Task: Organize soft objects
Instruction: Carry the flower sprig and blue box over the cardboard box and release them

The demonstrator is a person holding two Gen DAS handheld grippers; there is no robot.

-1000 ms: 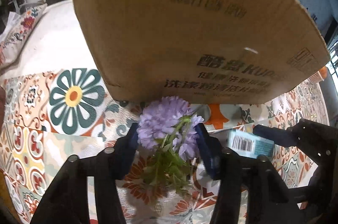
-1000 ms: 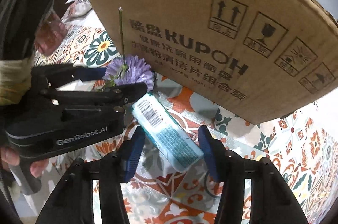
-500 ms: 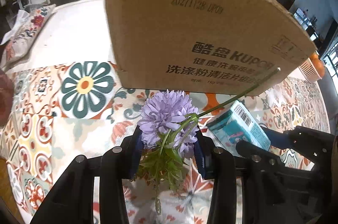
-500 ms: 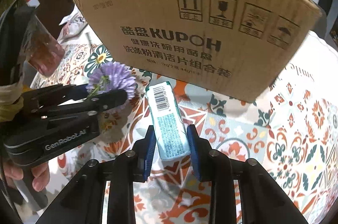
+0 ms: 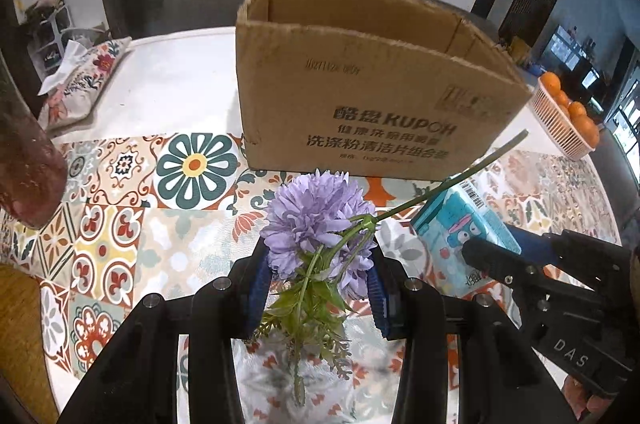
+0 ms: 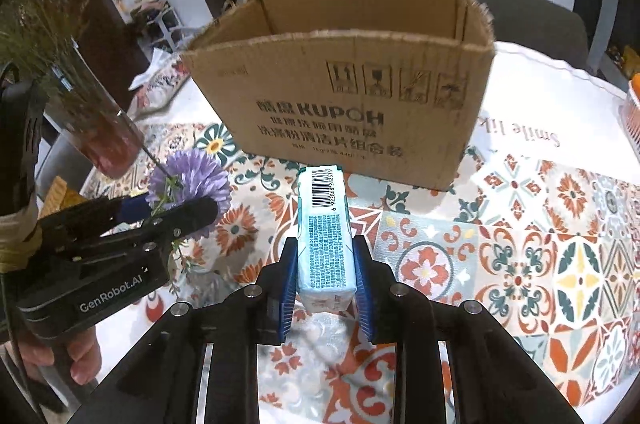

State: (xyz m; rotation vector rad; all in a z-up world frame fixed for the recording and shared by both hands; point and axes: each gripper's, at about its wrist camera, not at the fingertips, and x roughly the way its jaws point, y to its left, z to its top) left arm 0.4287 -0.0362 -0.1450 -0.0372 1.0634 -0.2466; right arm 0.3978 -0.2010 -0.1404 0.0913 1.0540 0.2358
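Home dining room: patterned tablecloth [image 5: 120, 244], orange basket [image 5: 560, 120], chairs [image 6: 532, 20].

Open-topped cardboard box [image 5: 372, 96] blocking at 12 o'clock, passable over its rim. Bare patterned tabletop [image 6: 520, 244] free at 3 o'clock. Glass vase [image 6: 100, 132] at 10 o'clock; orange basket [image 5: 564, 112] at 2 o'clock.

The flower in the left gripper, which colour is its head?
Pale purple flower, with green leaves; clearest in the left wrist view.

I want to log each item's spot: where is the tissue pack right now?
The tissue pack is clamped in the right gripper, centre of the right wrist view, in front of the cardboard box, right of the purple flower.
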